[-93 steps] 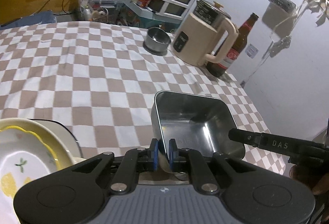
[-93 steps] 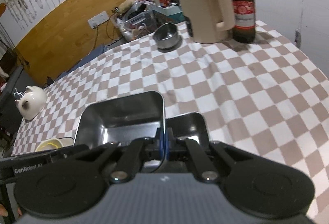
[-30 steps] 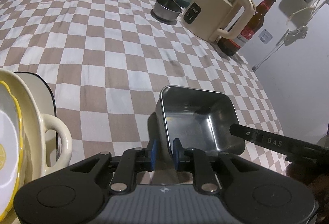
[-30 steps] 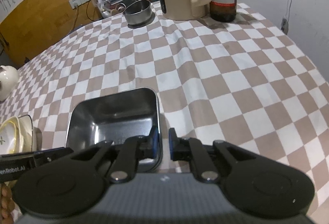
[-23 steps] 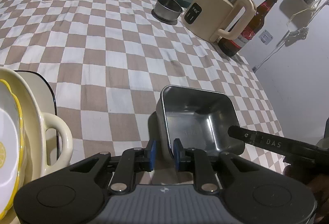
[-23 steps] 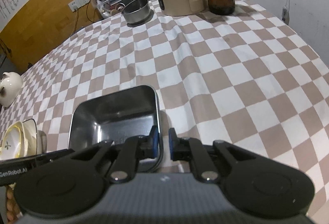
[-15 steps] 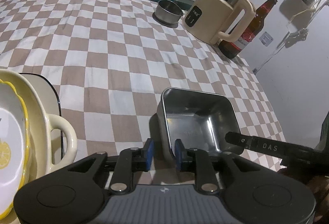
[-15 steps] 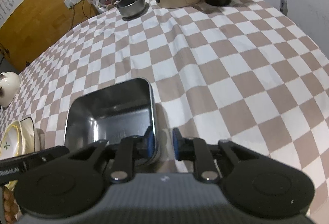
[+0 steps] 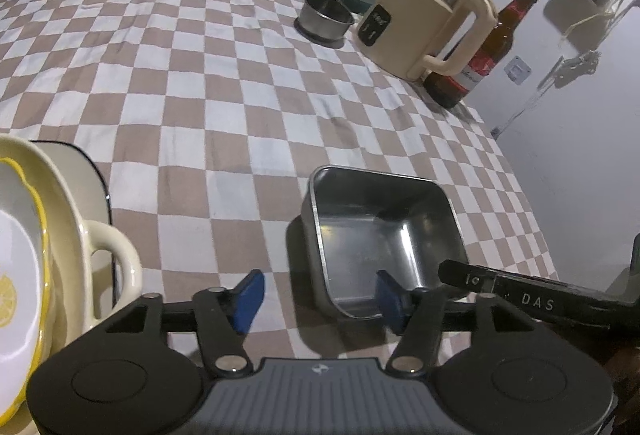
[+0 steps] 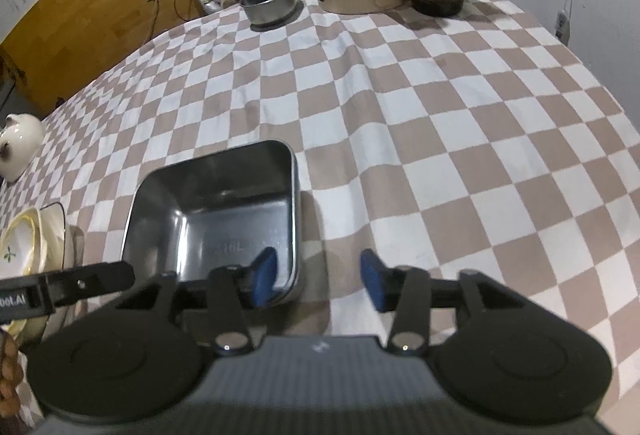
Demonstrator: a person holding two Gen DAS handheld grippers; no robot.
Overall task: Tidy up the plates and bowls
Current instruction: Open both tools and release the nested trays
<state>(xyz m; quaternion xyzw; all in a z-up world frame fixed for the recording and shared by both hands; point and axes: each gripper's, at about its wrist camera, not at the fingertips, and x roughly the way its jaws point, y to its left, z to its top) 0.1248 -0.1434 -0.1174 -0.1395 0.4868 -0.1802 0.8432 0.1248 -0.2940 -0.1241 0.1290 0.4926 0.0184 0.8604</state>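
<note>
Steel tray (image 9: 380,231), square with rounded corners and a rolled rim, sits flat on the checkered tablecloth (image 9: 224,83) near the table's near edge. Its inside is dull grey, brighter along the side walls, with faint stamped lettering on the floor that is too small to read fully. It appears empty.

Both grippers straddle its near corners. The left gripper (image 9: 318,295) has its jaws opening: one blue pad (image 9: 248,295) stands outside the tray's left wall over the cloth, the other inside the tray, and neither presses on the wall. The right gripper (image 10: 318,279) is likewise opening, one blue pad (image 10: 264,275) inside the tray by its right wall, the other out over the cloth, both clear of the metal.

Left of the tray, near the table edge, stands a stack of cream dishes (image 9: 60,235), a yellow-rimmed plate (image 9: 20,255) on top of a handled dish. Well away, at the far side of the table, are a small round steel bowl (image 9: 326,15), a cream electric kettle (image 9: 424,23) and a brown beer bottle (image 9: 480,59) just beside it.
</note>
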